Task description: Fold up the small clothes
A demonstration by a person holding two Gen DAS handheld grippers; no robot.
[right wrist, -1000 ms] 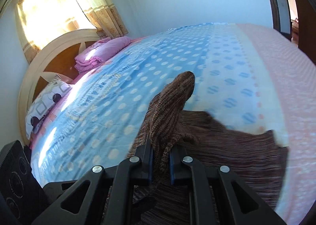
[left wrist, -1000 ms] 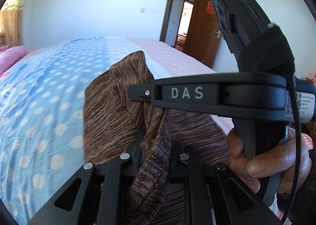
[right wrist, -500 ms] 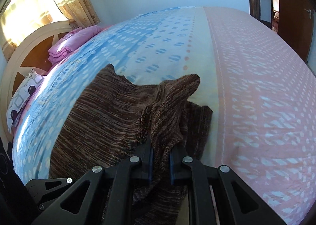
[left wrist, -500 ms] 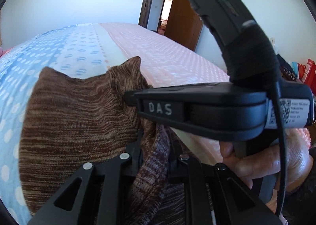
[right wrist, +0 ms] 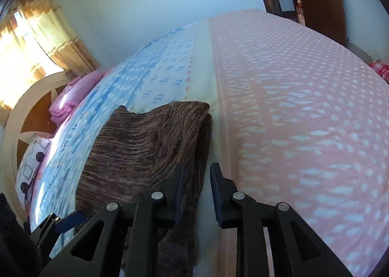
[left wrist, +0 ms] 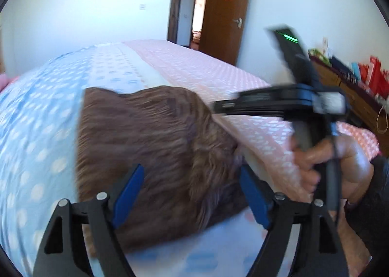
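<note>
Two grippers are letting go at once, which suits a fold just laid down. The left gripper [left wrist: 189, 192] has its jaws opening wide, blue pads standing well apart over the brown knit garment [left wrist: 150, 145] with nothing pinched between them. The right gripper [right wrist: 197, 179] is only parting: a narrow gap shows between its pads, the garment's edge [right wrist: 155, 141] lies just beside the left pad, and no cloth is clamped. In the left view, the person's right hand [left wrist: 330, 165] grips that tool's handle close by. The garment lies doubled and flat, its upper layer set over the lower, on the bed sheet [right wrist: 304, 107] near the seam where blue dots meet the pink band. Farther off are folded pink bedding [right wrist: 73, 97] by the curved headboard [right wrist: 29, 107], sunlit curtains [right wrist: 36, 41], and an open brown door [left wrist: 226, 14].
</note>
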